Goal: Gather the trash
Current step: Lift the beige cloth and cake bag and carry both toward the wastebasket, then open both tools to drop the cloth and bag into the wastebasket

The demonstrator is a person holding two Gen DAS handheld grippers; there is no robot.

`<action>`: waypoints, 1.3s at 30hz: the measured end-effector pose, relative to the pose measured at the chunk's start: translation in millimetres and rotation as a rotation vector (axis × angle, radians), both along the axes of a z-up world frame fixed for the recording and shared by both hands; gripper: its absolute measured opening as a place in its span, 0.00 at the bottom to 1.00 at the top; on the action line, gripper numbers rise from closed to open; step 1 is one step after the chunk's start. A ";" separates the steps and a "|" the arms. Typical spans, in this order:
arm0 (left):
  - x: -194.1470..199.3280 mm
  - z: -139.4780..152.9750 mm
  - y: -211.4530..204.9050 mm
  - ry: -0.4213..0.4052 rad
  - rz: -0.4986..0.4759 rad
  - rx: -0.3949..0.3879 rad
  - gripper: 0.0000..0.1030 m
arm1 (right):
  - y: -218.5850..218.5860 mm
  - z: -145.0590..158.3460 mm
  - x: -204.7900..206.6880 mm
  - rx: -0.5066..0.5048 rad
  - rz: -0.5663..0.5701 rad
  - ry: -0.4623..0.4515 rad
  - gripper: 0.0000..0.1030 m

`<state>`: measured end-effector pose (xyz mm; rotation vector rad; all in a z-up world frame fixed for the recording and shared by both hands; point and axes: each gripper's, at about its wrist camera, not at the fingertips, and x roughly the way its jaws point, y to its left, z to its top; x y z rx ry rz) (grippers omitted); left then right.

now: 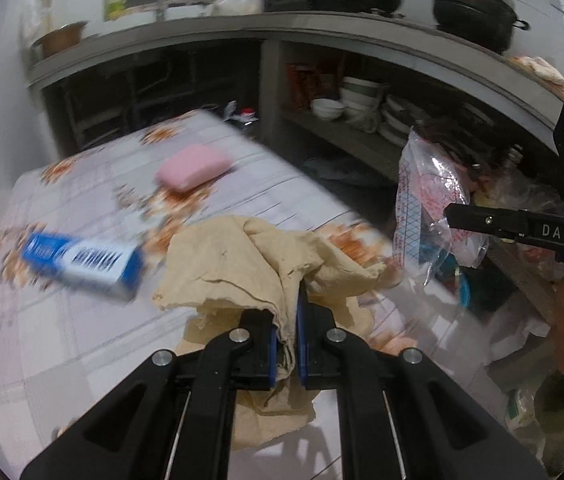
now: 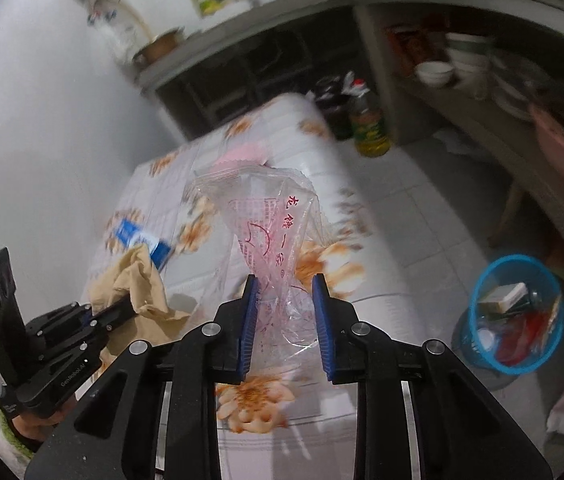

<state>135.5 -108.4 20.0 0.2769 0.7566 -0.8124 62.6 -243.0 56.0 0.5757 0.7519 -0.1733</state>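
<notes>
Spreading wide below both grippers: a floral-covered counter, carrying a blue box and a pink block. Standing on the floor at right: a blue trash basket, already holding scraps. Hanging above the counter: beige crumpled paper, pinched between the shut jaws of the left gripper. Dangling from the right gripper: a clear printed plastic bag, jaws pressing its bunched neck.

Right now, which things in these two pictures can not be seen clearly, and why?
- Blue and white cardboard box: left wrist view, print smeared by motion blur.
- Pink rectangular block: right wrist view, mostly behind the clear printed plastic bag.
- Blue mesh plastic bin: right wrist view, contents too blurred to name.
</notes>
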 end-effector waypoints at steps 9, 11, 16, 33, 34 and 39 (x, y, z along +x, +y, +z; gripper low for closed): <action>-21.8 25.9 -131.2 -0.001 -0.264 -0.025 0.07 | -102.1 -0.4 -98.8 0.004 -0.347 -0.037 0.24; -29.3 18.3 -171.7 0.054 -0.332 -0.014 0.07 | -126.4 -16.3 -123.9 0.056 -0.433 -0.021 0.24; -41.1 -25.9 -260.1 0.182 -0.438 0.075 0.07 | -168.6 -71.9 -167.2 0.201 -0.582 0.045 0.24; -70.7 -208.7 -445.6 0.322 -0.476 0.400 0.45 | -230.5 -189.6 -215.4 0.482 -0.803 0.148 0.25; -69.8 -215.8 -450.1 0.332 -0.472 0.424 0.48 | -230.4 -190.2 -218.6 0.482 -0.812 0.152 0.25; -63.1 -213.9 -450.6 0.342 -0.451 0.424 0.59 | -229.6 -199.7 -210.8 0.491 -0.799 0.177 0.26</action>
